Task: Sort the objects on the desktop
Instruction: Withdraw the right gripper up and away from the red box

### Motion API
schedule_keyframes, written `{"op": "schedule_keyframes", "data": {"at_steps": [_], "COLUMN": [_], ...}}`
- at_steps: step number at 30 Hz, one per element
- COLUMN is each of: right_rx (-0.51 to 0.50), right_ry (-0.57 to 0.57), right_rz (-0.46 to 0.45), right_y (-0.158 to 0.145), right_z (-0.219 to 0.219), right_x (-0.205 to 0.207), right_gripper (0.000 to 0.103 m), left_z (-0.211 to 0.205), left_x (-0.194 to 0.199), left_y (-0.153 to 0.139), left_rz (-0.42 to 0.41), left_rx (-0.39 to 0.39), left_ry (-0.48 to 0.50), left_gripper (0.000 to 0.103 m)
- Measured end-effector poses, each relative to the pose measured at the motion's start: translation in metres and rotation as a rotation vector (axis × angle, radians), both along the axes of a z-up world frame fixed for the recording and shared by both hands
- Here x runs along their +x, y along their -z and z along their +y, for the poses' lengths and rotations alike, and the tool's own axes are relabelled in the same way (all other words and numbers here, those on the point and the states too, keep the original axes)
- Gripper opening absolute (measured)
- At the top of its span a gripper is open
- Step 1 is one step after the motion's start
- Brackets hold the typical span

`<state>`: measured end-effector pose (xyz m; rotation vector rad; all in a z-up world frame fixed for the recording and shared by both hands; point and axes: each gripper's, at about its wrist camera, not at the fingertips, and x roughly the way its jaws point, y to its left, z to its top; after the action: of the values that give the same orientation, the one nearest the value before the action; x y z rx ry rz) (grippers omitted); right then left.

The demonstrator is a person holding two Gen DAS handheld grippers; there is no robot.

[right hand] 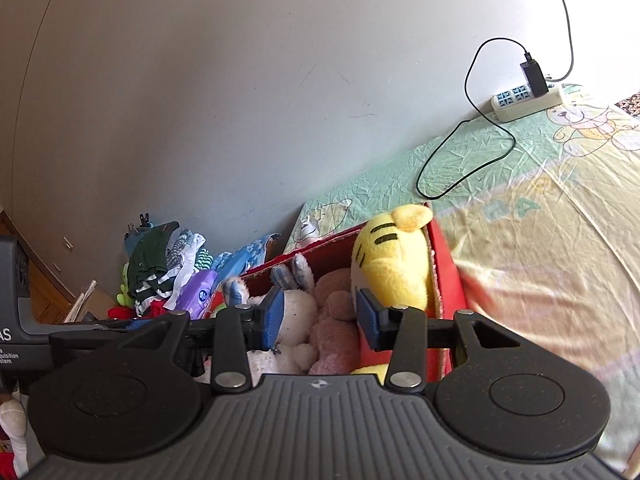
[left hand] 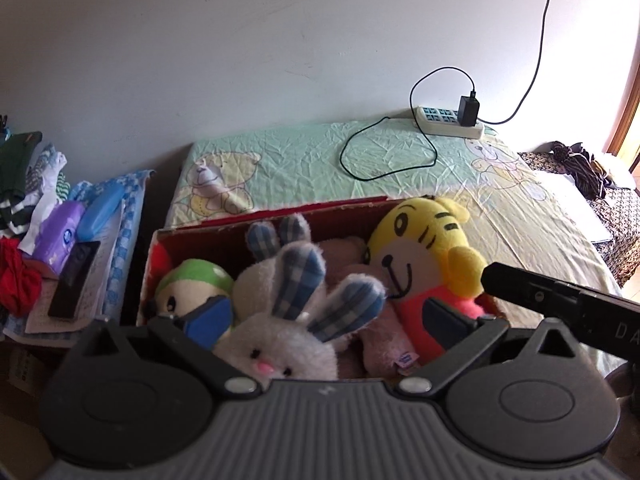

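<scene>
A red cardboard box [left hand: 149, 264] on the bed holds several plush toys: a grey rabbit with checked ears [left hand: 280, 354], a yellow tiger in a pink top [left hand: 420, 248], a green-capped doll [left hand: 192, 284] and a pink plush [left hand: 384, 344]. My left gripper [left hand: 326, 320] is open above the rabbit, holding nothing. In the right wrist view my right gripper [right hand: 320, 318] is open above the pink plush [right hand: 336, 320], between the white rabbit [right hand: 298, 320] and the tiger [right hand: 390, 256], over the box [right hand: 444, 272].
A power strip [left hand: 448, 122] with a black charger and cable lies on the green bear-print sheet [left hand: 304, 160] by the wall. Left of the bed, a side table holds clothes [left hand: 20, 184], a purple wipes pack [left hand: 60, 236], a blue case [left hand: 100, 210] and a black remote [left hand: 74, 280].
</scene>
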<state>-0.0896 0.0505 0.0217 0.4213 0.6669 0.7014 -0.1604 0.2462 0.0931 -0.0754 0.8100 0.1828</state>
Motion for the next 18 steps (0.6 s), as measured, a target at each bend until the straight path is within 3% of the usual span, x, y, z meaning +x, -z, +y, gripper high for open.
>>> {"op": "schedule_keyframes", "data": {"at_steps": [4, 10, 18], "right_rx": [-0.038, -0.101, -0.201], "right_ry": [0.05, 0.137, 0.251], "right_rz": [-0.003, 0.032, 0.062], "right_y": [-0.003, 0.0, 0.003], "right_z": [-0.029, -0.074, -0.117], "right_x": [0.004, 0.012, 0.018], "right_gripper": [0.044, 0.044, 0.045], "left_z": [-0.028, -0.083, -0.143], "left_x": [0.009, 0.027, 0.047], "left_y": [-0.002, 0.006, 0.017], "left_rz": [0.006, 0.053, 0.093], "left_rx": [-0.018, 0.033, 0.041], "left_ry": [0.025, 0.081, 0.148], "left_gripper": [0.102, 0.102, 0.102]}}
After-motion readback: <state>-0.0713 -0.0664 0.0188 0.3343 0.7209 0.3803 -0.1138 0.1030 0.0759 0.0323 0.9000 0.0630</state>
